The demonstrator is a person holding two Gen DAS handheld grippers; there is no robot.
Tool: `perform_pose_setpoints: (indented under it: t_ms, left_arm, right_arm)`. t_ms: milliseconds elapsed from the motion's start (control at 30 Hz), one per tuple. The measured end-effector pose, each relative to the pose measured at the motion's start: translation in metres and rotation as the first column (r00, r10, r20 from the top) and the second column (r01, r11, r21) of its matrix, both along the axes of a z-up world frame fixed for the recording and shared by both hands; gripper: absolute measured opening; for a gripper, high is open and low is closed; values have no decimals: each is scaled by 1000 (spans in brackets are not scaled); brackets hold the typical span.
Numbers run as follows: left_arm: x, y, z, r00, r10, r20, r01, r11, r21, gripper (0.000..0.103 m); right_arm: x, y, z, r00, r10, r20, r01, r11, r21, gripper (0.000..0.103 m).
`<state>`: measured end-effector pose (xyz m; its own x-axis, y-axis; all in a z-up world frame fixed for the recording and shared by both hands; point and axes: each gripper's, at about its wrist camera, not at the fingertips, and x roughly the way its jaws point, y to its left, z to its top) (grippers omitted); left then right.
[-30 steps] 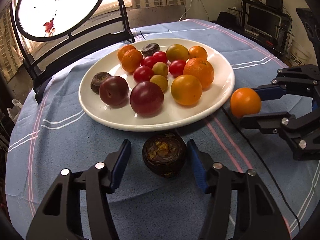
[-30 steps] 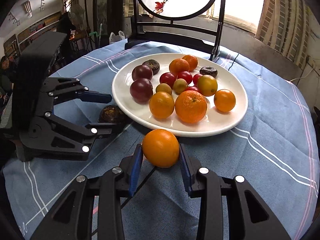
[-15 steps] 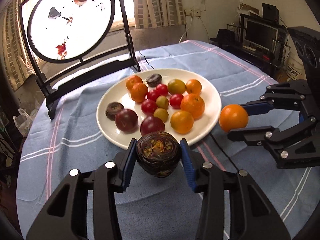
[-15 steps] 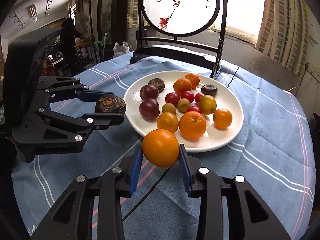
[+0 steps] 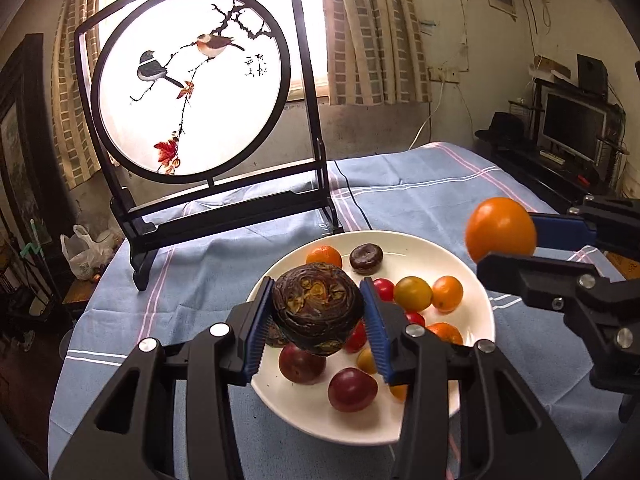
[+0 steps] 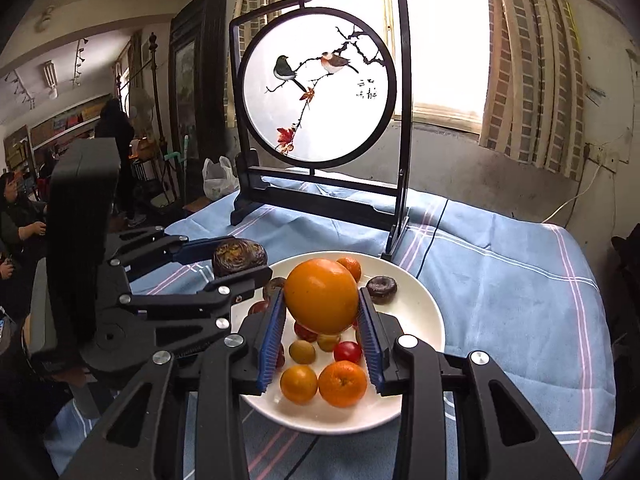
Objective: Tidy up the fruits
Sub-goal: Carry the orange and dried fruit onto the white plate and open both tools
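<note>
**Last two fruits held over the plate**

The left gripper (image 5: pixel 318 320) clamps a dark wrinkled fruit (image 5: pixel 318 308) above the white plate (image 5: pixel 476 292); the right gripper (image 6: pixel 322 324) pinches an orange (image 6: pixel 321 294) over it too. The other fruits already lie on the plate, so little seems left. Behind the plate, the round bird screen (image 6: pixel 320 84) bears small brushed characters I can't read.

Dark wrinkled fruit (image 5: pixel 318 309) and orange (image 6: pixel 321 295) held aloft above fruit-filled white plate (image 6: pixel 420 308).
</note>
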<state>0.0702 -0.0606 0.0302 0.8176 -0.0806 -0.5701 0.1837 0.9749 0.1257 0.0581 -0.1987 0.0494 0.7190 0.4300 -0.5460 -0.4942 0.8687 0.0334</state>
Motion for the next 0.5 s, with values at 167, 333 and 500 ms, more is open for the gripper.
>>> perform_pose_setpoints:
  t_ms: [167, 333, 500]
  left_arm:
    - [19, 1, -15, 999, 20, -38, -20, 1000, -14, 42]
    - [31, 1, -26, 998, 23, -60, -24, 1000, -19, 42]
    - [41, 2, -36, 996, 36, -80, -36, 999, -5, 42]
  right_arm:
    - [22, 7, -12, 999, -12, -34, 13, 1000, 12, 36]
    - [35, 15, -25, 997, -19, -68, 20, 1000, 19, 36]
    - [54, 18, -36, 993, -59, -99, 59, 998, -9, 36]
